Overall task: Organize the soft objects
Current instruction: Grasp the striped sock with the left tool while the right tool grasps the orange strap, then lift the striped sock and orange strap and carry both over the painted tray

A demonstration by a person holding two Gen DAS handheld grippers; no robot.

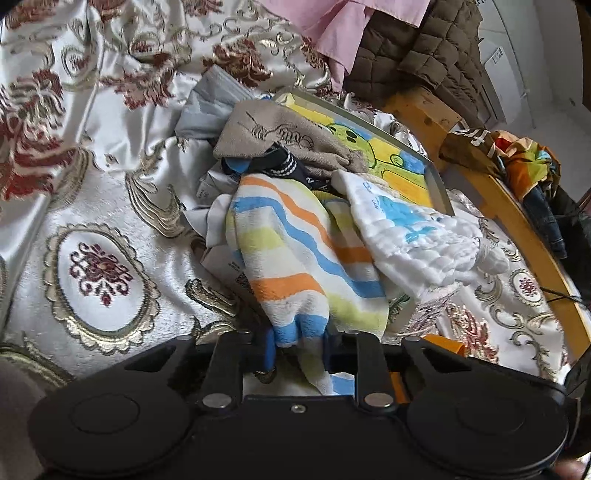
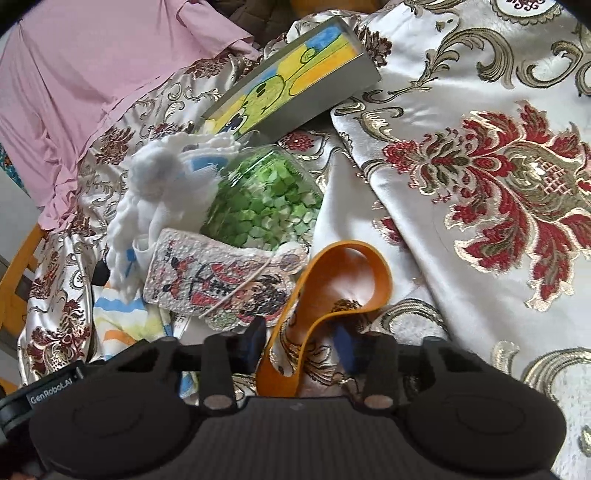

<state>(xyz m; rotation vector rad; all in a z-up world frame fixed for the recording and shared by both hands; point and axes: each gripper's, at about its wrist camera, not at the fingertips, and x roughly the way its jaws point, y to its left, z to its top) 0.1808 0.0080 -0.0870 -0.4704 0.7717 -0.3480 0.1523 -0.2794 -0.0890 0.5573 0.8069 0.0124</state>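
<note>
While the sorting has barely begun, the left gripper (image 1: 299,345) is clenched on the near end of a striped towel (image 1: 295,258), which trails away toward 12 o'clock over a heap on the bedspread (image 1: 99,269). At 2 o'clock from the towel lies a white cloth (image 1: 413,236) with a blue print, its far edge resting on a framed picture (image 1: 410,158). Beyond the towel sit a dark sock (image 1: 284,168) and a beige cloth (image 1: 273,134), with a grey item (image 1: 207,107) behind them. A pink sheet (image 1: 332,26) and a brown quilt (image 1: 424,48) fill the far edge.

The right gripper (image 2: 301,345) stands parted around an orange band (image 2: 332,291), its blue pads apart and not pressing it. At 11 o'clock lies a printed card (image 2: 221,284); farther out, a jar (image 2: 262,195) of green pieces, on its side, touches the white cloth (image 2: 162,192).

Judging by the heap, nothing is yet folded or set apart; every soft piece remains to be placed. What lies beneath the towel is hidden, the grey item cannot be identified, and clutter at the bed's wooden rail (image 1: 509,206) is too distorted to name.
</note>
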